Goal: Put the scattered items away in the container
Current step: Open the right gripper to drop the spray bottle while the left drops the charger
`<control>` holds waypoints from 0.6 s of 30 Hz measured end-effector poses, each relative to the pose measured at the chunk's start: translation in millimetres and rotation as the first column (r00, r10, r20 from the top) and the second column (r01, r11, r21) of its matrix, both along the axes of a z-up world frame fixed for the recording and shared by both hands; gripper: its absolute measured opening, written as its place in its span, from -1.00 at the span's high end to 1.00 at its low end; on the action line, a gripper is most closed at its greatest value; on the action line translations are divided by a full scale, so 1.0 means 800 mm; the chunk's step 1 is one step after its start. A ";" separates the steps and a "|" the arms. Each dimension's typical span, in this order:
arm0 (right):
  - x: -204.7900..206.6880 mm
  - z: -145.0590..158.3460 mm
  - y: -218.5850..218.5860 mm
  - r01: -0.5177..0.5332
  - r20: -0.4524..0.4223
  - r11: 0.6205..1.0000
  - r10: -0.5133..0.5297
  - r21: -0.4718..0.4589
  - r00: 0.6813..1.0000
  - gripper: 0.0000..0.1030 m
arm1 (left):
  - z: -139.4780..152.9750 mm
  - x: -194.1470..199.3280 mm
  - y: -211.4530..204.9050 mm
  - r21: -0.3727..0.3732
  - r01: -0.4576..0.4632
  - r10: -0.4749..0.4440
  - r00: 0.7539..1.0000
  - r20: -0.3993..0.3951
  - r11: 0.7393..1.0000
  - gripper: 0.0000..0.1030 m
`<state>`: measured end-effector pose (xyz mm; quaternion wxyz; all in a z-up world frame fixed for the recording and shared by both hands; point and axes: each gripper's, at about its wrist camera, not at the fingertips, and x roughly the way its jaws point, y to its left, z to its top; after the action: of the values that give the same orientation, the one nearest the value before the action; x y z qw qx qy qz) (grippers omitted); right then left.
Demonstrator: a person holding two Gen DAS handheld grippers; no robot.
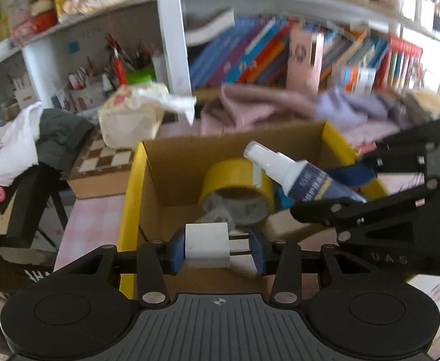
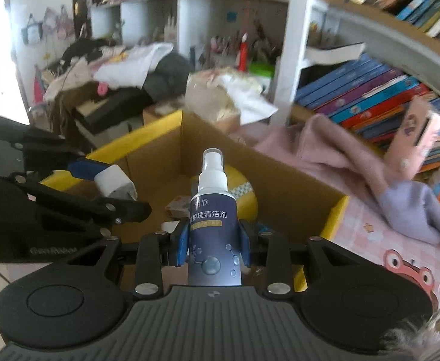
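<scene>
A cardboard box (image 1: 165,180) with yellow edges stands open on the table, also the cardboard box (image 2: 280,177) in the right wrist view. Inside lie a yellow tape roll (image 1: 235,180), a grey cloth and a small carton (image 2: 179,206). My left gripper (image 1: 218,248) is shut on a white plug adapter (image 1: 207,245) above the box's near edge. In the right wrist view that left gripper (image 2: 105,180) comes in from the left with the white plug adapter (image 2: 113,183). My right gripper (image 2: 214,242) is shut on a dark blue spray bottle (image 2: 214,231) with a white nozzle, held over the box. The spray bottle (image 1: 298,174) shows tilted in the left wrist view.
Pink and lilac clothes (image 2: 325,150) lie behind and right of the box. A cream bag (image 1: 129,117) and a chessboard (image 1: 105,156) sit to its left. Shelves of books (image 1: 280,54) rise behind. A pink checked cloth (image 2: 379,240) covers the table.
</scene>
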<state>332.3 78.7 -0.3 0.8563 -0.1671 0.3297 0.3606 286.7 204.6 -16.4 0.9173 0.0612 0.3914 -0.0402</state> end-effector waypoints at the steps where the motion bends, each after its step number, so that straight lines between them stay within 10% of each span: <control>1: 0.004 -0.005 0.005 -0.014 -0.008 1.000 0.013 -0.016 1.000 0.40 | -0.005 0.004 0.000 0.012 0.008 -0.008 1.000 -0.016 1.000 0.19; 13: 0.028 -0.032 0.035 -0.141 -0.043 0.981 0.136 -0.135 0.990 0.39 | -0.020 0.021 0.000 0.086 0.075 -0.069 0.995 -0.073 0.993 0.18; 18: 0.025 -0.024 0.030 -0.108 0.006 0.988 0.109 -0.106 0.994 0.27 | -0.010 0.012 -0.002 0.075 0.084 -0.081 0.996 -0.042 0.994 -0.32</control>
<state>352.0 102.5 -19.7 0.8273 -0.2320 0.3337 0.3878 296.2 203.1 -24.2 0.9041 0.1117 0.4075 -0.0642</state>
